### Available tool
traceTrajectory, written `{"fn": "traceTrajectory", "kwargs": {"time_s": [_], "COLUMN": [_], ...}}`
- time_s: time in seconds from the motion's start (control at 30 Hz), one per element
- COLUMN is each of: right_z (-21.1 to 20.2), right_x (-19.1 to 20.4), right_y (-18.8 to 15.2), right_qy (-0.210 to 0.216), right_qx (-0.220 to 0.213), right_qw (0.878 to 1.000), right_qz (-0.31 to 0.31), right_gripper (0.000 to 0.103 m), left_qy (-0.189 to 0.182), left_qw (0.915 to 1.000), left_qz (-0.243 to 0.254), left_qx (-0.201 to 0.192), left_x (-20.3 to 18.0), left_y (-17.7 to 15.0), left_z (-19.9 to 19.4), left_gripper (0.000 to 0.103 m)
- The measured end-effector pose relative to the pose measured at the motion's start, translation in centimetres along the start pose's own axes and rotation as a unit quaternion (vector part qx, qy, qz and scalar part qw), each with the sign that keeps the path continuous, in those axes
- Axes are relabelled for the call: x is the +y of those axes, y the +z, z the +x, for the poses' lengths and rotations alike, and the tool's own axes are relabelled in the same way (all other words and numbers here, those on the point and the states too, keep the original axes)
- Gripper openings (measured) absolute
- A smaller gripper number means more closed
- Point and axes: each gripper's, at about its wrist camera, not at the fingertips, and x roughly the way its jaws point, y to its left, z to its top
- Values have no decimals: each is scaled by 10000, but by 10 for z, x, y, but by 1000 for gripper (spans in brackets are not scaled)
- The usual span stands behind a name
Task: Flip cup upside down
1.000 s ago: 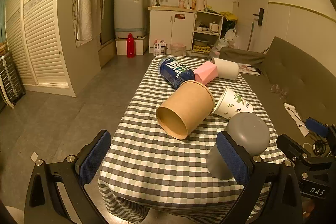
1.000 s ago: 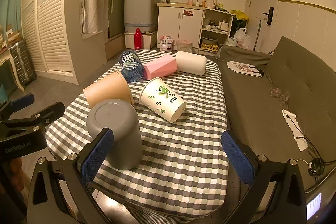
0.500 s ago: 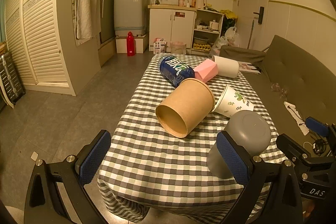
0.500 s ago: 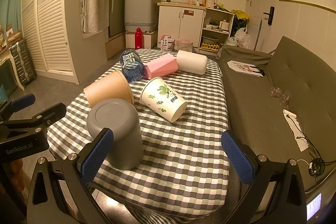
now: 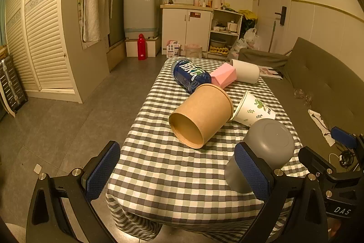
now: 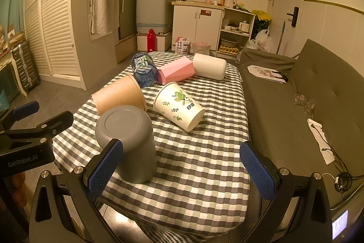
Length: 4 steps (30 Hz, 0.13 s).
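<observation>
Left gripper (image 5: pixel 177 172): its two blue-padded fingers stand wide apart and hold nothing; it hangs at the near edge of the table, and its black frame also shows at the left border of the right wrist view.
Table (image 6: pixel 204 165): covered with a grey and white checked cloth that hangs over the near edge.
Brown paper cup (image 5: pixel 201 114): lies on its side near the middle of the cloth, with the wide rim against the floral cup (the end facing the left camera is hollow).
Blue can (image 5: pixel 190 74): lies on its side behind the brown paper cup, touching it.
Grey cup (image 6: pixel 127 140): stands upside down on the cloth near the front edge, flat bottom up, just in front of the brown paper cup; in the right wrist view one blue pad overlaps its lower left side, but whether it touches I cannot tell.
Pink box (image 6: pixel 176 73): lies between the blue can and the white cup, touching both.
Floral cup (image 6: pixel 178 106): a white paper cup with green leaves, on its side, with the rim toward the brown paper cup.
White cup (image 6: pixel 209 66): lies on its side at the far end of the table.
Right gripper (image 6: pixel 182 165): its fingers are spread wide, nothing is between them, and it hangs low over the near part of the cloth.
Sofa (image 6: pixel 318 88): dark grey, along the right side of the table.
</observation>
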Motion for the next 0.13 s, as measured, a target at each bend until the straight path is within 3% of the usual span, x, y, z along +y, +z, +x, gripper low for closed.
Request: {"fn": "traceTrajectory", "kwargs": {"time_s": [0.13], "right_z": [1], "right_x": [0], "right_y": [0], "right_qy": [2], "right_qx": [7], "right_qw": [10000], "right_qz": [-13], "right_gripper": [103], "left_qy": [-5], "left_qw": [10000], "left_qz": [-12], "left_qx": [6], "left_x": [0], "left_y": [0], "left_z": [0], "left_gripper": [103]}}
